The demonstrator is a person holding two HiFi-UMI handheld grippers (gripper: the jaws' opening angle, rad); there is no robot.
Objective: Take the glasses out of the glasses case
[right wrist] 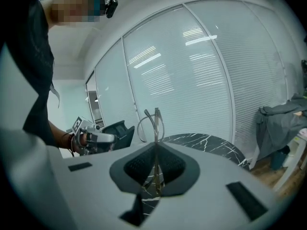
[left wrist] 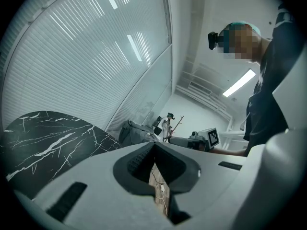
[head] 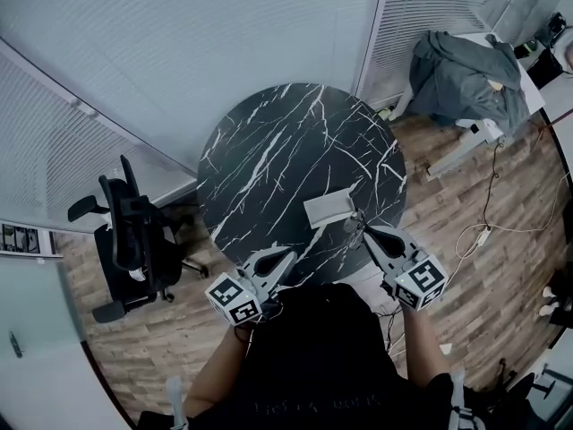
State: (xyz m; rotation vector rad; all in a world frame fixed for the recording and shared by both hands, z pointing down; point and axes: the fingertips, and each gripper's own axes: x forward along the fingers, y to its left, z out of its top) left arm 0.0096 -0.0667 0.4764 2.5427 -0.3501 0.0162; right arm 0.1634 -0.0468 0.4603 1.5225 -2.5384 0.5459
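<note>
Our right hand-held gripper (head: 364, 231) is clamped on the glasses (right wrist: 151, 124), held just beside the grey glasses case (head: 329, 208) on the marble worktop (head: 269, 141). Our left hand-held gripper (head: 286, 257), jaws together and empty, hovers near the case.

There was one table (head: 295, 150). On it lay one case (head: 329, 209). At its near edge were one pair of glasses (right wrist: 152, 123) and two grippers, left gripper (head: 288, 256) and right gripper (head: 360, 227). Left of it stood one chair (head: 134, 240).
</note>
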